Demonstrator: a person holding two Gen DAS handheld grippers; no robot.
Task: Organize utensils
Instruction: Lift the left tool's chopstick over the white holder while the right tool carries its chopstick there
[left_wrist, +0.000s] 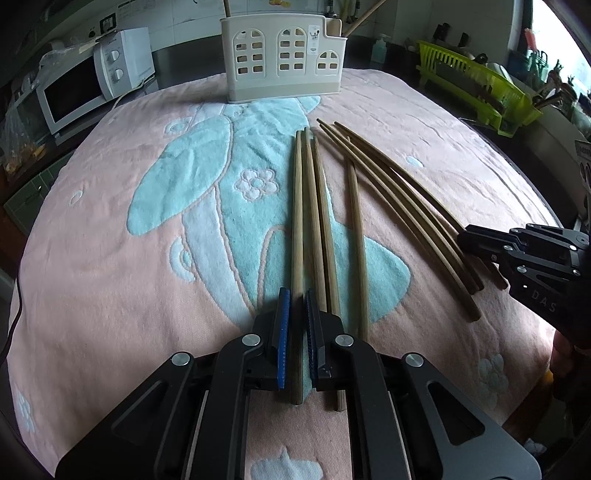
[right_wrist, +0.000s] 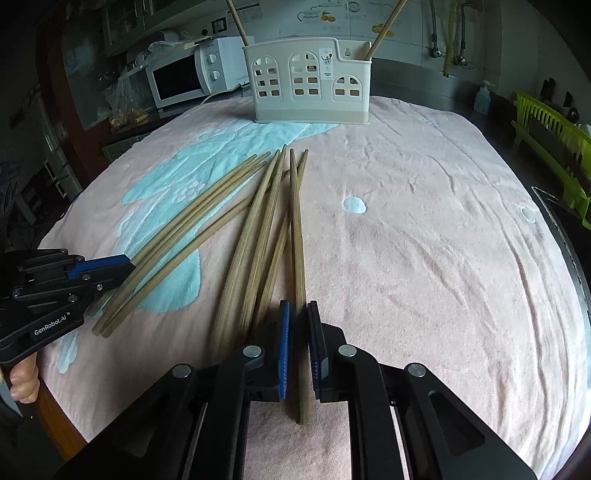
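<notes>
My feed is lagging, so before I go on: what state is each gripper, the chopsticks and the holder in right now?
left gripper: open, straddling one chopstick, not clamped.
right gripper: open, straddling the rightmost chopstick, not clamped.
chopsticks: lying loose on the towel, fanned, some overlapping.
utensil holder: upright at the far edge, two sticks already standing in it.
microwave: door shut.
dish rack: upright off the towel; contents unclear.
</notes>
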